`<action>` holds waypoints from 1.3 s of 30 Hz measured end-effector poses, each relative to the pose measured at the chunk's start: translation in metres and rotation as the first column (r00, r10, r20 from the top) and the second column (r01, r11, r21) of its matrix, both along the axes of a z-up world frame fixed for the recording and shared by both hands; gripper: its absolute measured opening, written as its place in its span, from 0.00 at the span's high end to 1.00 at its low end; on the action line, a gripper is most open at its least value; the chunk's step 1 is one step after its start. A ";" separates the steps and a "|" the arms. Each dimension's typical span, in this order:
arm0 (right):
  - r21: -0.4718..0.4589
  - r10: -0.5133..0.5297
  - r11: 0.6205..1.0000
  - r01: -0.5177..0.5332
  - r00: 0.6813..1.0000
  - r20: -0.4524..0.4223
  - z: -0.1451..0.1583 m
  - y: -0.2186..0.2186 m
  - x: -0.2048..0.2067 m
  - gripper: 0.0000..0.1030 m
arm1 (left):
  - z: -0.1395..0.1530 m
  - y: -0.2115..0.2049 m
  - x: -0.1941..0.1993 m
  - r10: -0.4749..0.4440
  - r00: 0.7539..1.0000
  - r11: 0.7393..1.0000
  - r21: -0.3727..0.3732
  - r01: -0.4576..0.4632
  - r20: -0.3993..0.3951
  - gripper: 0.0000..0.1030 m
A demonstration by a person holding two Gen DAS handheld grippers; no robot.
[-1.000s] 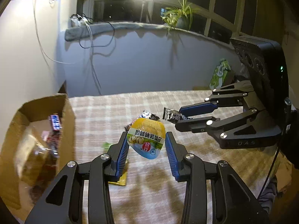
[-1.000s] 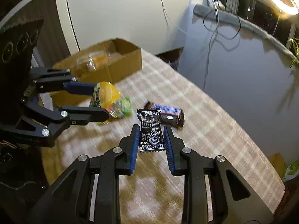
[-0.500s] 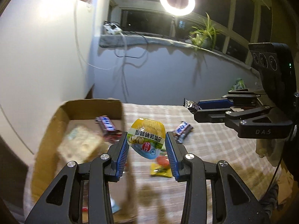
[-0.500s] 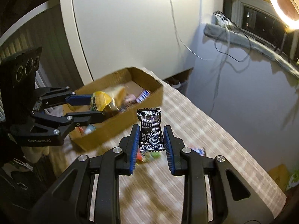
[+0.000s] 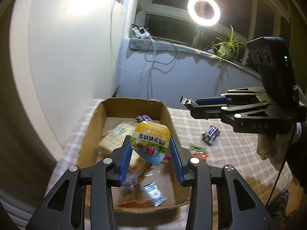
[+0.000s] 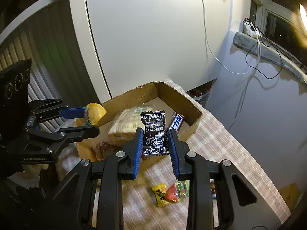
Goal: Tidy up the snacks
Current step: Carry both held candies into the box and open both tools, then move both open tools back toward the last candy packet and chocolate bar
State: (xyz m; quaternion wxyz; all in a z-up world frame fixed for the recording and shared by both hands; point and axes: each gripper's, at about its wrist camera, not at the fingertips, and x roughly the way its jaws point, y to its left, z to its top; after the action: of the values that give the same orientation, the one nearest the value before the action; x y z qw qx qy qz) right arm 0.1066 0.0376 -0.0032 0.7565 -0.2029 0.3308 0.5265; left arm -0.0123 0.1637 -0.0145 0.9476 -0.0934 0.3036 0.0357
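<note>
My left gripper [image 5: 151, 153] is shut on a yellow and green jelly cup [image 5: 150, 140] and holds it in the air above the open cardboard box [image 5: 134, 103]. It also shows in the right wrist view [image 6: 90, 120], with the cup [image 6: 95, 113] over the box's left side. My right gripper [image 6: 155, 143] is shut on a black snack packet [image 6: 155, 134], held above the box's [image 6: 172, 94] near edge. In the left wrist view the right gripper [image 5: 193, 107] is at the right, with the packet's end [image 5: 185, 100] sticking out.
The box holds a clear bread bag [image 6: 126, 124], a Snickers bar [image 6: 177, 123] and several small packets [image 5: 151, 193]. On the checked tablecloth [image 6: 230, 153] lie another Snickers bar [image 5: 211, 134] and small red, green and yellow packets [image 6: 170, 191]. A white wall and a window ledge with cables stand behind.
Both grippers have swung left from over the tablecloth to above the box, each keeping its snack. The box now lies directly under the left gripper.
</note>
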 end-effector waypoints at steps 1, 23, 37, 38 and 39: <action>-0.003 0.000 1.000 0.000 1.000 -0.001 -0.001 0.002 0.001 0.73 | -0.001 0.003 -0.002 0.004 1.000 1.000 0.000 -0.004 -0.001 0.63; 0.023 -0.043 0.999 0.043 0.999 0.006 0.002 0.023 0.008 0.24 | -0.001 0.027 -0.012 0.079 0.997 0.996 -0.032 -0.078 0.019 0.39; 0.029 -0.062 0.998 0.061 0.998 0.031 0.010 0.009 0.007 0.13 | 0.004 0.020 -0.011 0.067 0.997 0.997 -0.033 -0.066 0.034 0.39; 0.029 -0.065 0.998 0.064 0.997 0.032 0.011 0.006 0.007 0.13 | 0.004 0.018 -0.011 0.063 0.997 0.998 -0.033 -0.062 0.035 0.39; 0.030 -0.069 0.997 0.068 0.997 0.031 0.011 0.002 0.009 0.13 | 0.005 0.015 -0.011 0.056 0.998 0.998 -0.033 -0.055 0.036 0.39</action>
State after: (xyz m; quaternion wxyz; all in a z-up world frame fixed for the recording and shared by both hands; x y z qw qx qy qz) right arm 0.1151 0.0392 0.0080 0.7821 -0.1891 0.3176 0.5016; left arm -0.0229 0.1785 -0.0100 0.9499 -0.1177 0.2841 0.0554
